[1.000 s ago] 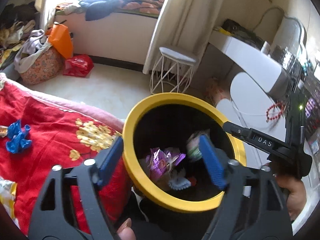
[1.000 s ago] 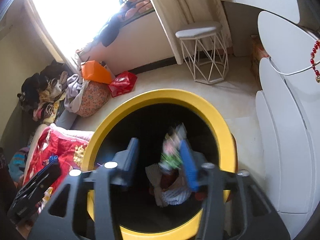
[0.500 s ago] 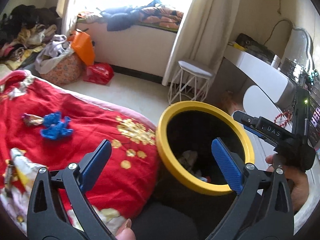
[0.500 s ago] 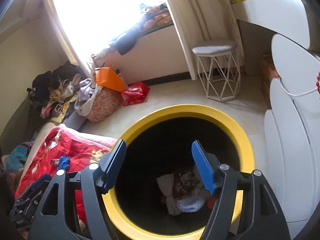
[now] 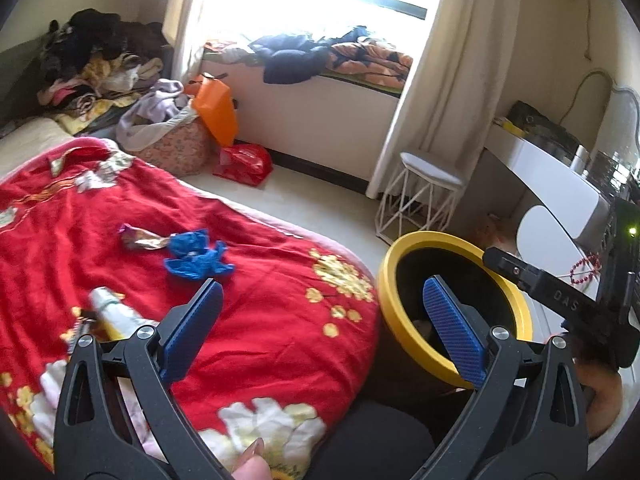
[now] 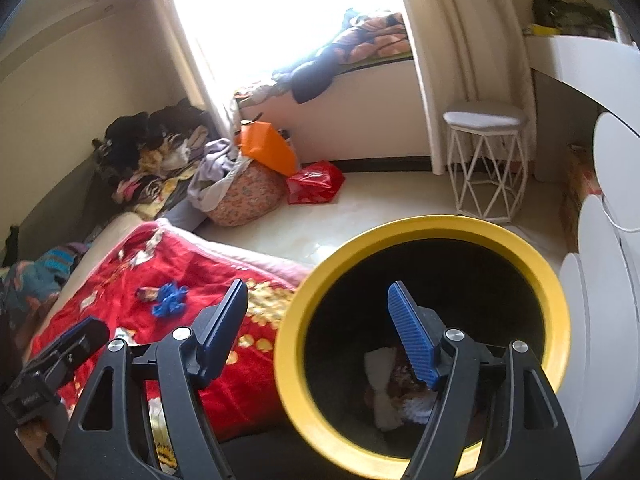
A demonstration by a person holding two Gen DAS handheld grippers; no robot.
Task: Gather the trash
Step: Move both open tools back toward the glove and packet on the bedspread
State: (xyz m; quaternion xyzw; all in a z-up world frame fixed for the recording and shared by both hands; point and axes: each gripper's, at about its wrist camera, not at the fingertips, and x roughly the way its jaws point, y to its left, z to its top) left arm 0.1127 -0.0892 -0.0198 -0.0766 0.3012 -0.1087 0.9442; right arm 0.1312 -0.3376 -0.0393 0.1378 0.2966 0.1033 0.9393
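Both grippers, left (image 5: 322, 330) and right (image 6: 320, 330), spread and empty beside yellow-rimmed black bin (image 6: 520, 248) against red quilt's (image 5: 260, 320) edge; crumpled blue wrapper (image 5: 198, 256) lies mid-quilt, presumably next.

Reds, blues and yellow

A red blanket (image 5: 260, 300) patterned with gold flowers is seen; a crumpled blue wrapper (image 5: 196, 256) lies on it; the black bin (image 6: 420, 344) is rimmed yellow.
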